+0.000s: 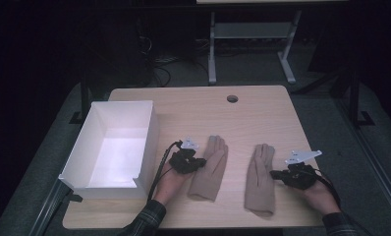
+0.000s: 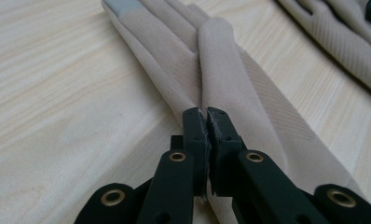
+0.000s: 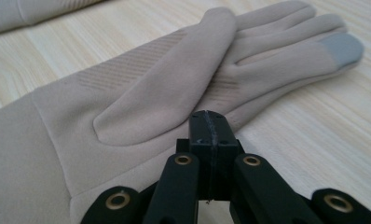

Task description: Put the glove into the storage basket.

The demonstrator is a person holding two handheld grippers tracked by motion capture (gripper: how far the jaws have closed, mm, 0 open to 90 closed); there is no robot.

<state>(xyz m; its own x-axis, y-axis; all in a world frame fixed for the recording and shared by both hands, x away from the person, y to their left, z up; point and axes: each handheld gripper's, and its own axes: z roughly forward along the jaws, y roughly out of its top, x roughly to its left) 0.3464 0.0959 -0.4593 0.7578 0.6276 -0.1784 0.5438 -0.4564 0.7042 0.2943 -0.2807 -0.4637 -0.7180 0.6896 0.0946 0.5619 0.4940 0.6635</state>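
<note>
Two tan gloves flat on the wooden table, side by side. Left gripper pinched tight on the left glove's edge. Right gripper closed at the right glove's edge; grip hard to tell. White box at left.

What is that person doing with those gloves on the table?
A person is working at a wooden table with a gripper tool in each hand. Two beige gloves lie flat side by side. The left gripper is pinched shut on the edge of the left glove. The right gripper is shut too, its tips at the edge of the right glove; whether it has hold of the fabric is hard to tell. A white box sits open at the left.
</note>
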